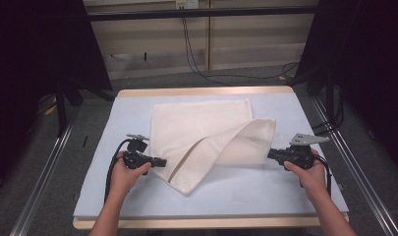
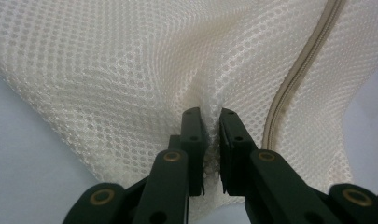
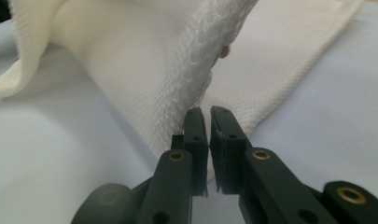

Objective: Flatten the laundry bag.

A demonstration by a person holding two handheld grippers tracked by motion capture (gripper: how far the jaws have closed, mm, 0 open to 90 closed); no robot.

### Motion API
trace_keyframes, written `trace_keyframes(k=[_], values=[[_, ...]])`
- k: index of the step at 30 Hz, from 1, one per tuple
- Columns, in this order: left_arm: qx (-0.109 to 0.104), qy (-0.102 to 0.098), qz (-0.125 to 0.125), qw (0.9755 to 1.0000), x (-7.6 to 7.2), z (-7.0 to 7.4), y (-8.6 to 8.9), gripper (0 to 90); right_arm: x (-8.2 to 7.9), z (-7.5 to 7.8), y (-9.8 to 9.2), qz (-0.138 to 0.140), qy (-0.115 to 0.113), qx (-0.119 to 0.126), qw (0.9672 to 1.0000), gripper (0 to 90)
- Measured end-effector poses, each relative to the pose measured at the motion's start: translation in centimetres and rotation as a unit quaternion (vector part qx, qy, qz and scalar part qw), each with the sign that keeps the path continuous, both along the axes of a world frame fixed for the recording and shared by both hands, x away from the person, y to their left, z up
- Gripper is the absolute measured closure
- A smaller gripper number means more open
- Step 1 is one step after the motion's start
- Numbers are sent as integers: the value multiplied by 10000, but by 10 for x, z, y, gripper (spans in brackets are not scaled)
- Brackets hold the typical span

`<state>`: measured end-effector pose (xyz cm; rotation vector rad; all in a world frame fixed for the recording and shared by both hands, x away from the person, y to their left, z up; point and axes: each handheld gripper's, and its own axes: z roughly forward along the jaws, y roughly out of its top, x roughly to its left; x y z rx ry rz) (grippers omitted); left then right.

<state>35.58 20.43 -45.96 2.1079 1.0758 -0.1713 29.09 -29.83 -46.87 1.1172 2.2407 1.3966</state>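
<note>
A cream mesh bag (image 1: 201, 128) lies on the pale table (image 1: 265, 191), its right part lifted and folded over toward the front. A beige zipper (image 2: 294, 79) runs along one fold. My left gripper (image 1: 163, 162) is at the bag's left edge. In the left gripper view the bag (image 2: 130, 70) is bunched between its tips (image 2: 210, 112), which are shut on the mesh. My right gripper (image 1: 270, 153) is at the bag's right corner. In the right gripper view its tips (image 3: 205, 111) stand slightly apart, with the bag's folded edge (image 3: 144, 60) just beyond them and nothing pinched.
Bare table surface (image 1: 245, 184) lies in front of the bag and to both sides. Metal rails (image 1: 356, 167) run along the floor on each side of the table. Black cables (image 1: 196, 59) hang at the back wall, and dark stands (image 1: 61, 103) flank the table.
</note>
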Motion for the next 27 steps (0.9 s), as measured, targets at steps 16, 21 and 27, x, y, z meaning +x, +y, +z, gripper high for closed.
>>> trace_keyframes(k=[16,21,27], values=[[274,-278,73,9992,-12,10,7,628,-30,-17,2,447,195,-779,9958,742],[230,-271,90,9993,-13,8,9,613,-28,-13,-1,226,172,-571,9980,729],[341,-351,255,9985,-19,11,17,554,-24,-11,7,224,139,-459,9986,694]])
